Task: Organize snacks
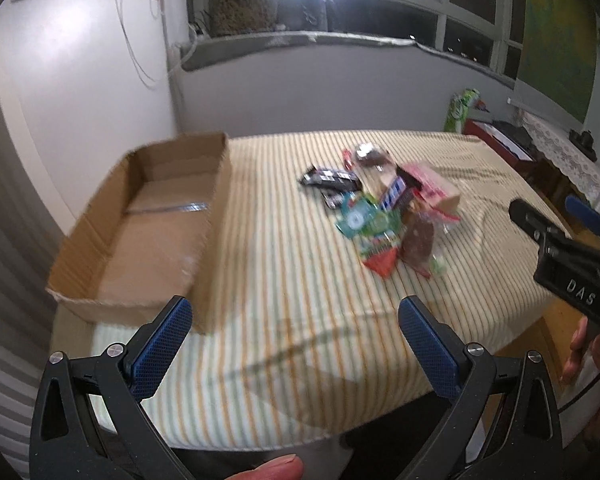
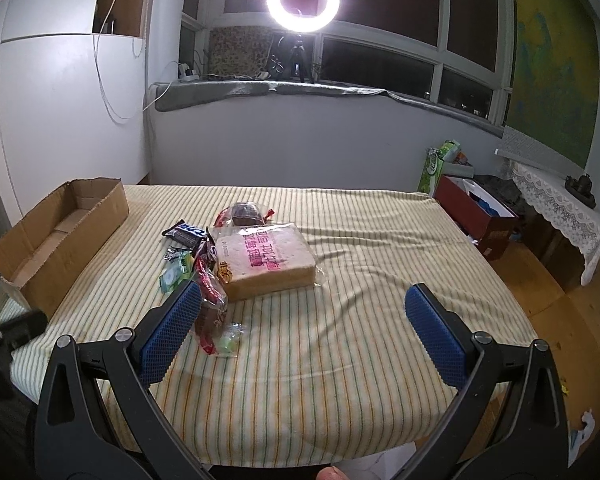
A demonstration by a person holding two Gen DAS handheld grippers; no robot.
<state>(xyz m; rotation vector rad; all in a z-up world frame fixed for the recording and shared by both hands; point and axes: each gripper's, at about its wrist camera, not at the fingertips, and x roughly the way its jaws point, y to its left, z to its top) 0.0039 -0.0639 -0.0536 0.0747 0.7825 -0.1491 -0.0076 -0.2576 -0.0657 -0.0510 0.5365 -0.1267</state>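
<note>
One cardboard box (image 2: pixel 60 240) and one bagged loaf of bread (image 2: pixel 266 262) sit on the striped surface (image 2: pixel 380 280). One dark snack bar (image 2: pixel 188 233) shows. The other small packets overlap too much to count.

Both grippers: black plastic frames w/ silver screws, blue textured pads (image 2: pixel 171 332); right gripper (image 1: pixel 556 216) marked "DAS", frame's right edge.

Striped bed (image 2: pixel 340 360): cardboard box (image 2: pixel 60 240), snack pile (image 2: pixel 236 256).

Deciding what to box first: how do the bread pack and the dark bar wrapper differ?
The bread pack is thick, blocky and clear with pink print; the bar wrapper is thin, flat and dark. The bread is far larger. The bar lies nearer the box. Both rest on the striped cloth, unheld.
</note>
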